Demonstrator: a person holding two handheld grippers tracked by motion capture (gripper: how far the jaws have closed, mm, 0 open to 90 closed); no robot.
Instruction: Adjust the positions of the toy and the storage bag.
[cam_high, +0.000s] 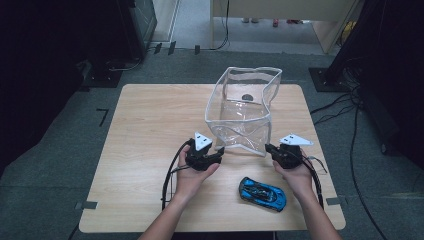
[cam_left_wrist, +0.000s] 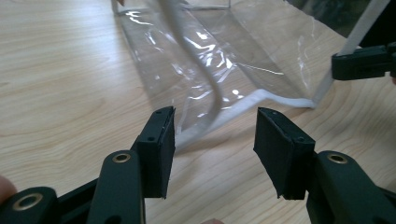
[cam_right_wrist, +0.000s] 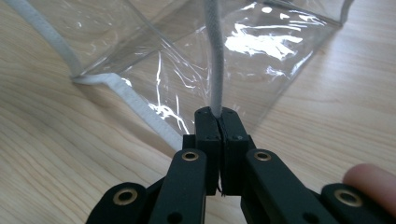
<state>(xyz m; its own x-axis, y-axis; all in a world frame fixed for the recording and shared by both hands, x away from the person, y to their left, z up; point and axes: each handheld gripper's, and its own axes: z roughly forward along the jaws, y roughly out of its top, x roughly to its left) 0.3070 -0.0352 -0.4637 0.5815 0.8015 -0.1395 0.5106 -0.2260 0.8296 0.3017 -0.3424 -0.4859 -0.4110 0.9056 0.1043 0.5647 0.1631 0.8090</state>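
A clear plastic bag (cam_high: 242, 107) with white piped edges lies on its side on the wooden table (cam_high: 150, 130), its mouth toward the person. My right gripper (cam_right_wrist: 218, 122) is shut on the bag's white edge piping (cam_right_wrist: 215, 60) at the front right corner. In the high view that right gripper (cam_high: 272, 149) sits by the bag's near right corner. My left gripper (cam_left_wrist: 212, 135) stands open just in front of the bag's near left rim (cam_left_wrist: 224, 112), pads not touching it; in the high view this left gripper (cam_high: 216, 152) is at the bag's near left corner. A blue toy car (cam_high: 262, 194) rests near the right hand.
The floor behind the table holds cables (cam_high: 345, 105) and dark equipment stands (cam_high: 125, 30). The left half of the tabletop is bare wood. A black cable (cam_high: 170, 175) trails from the left gripper across the table's near edge.
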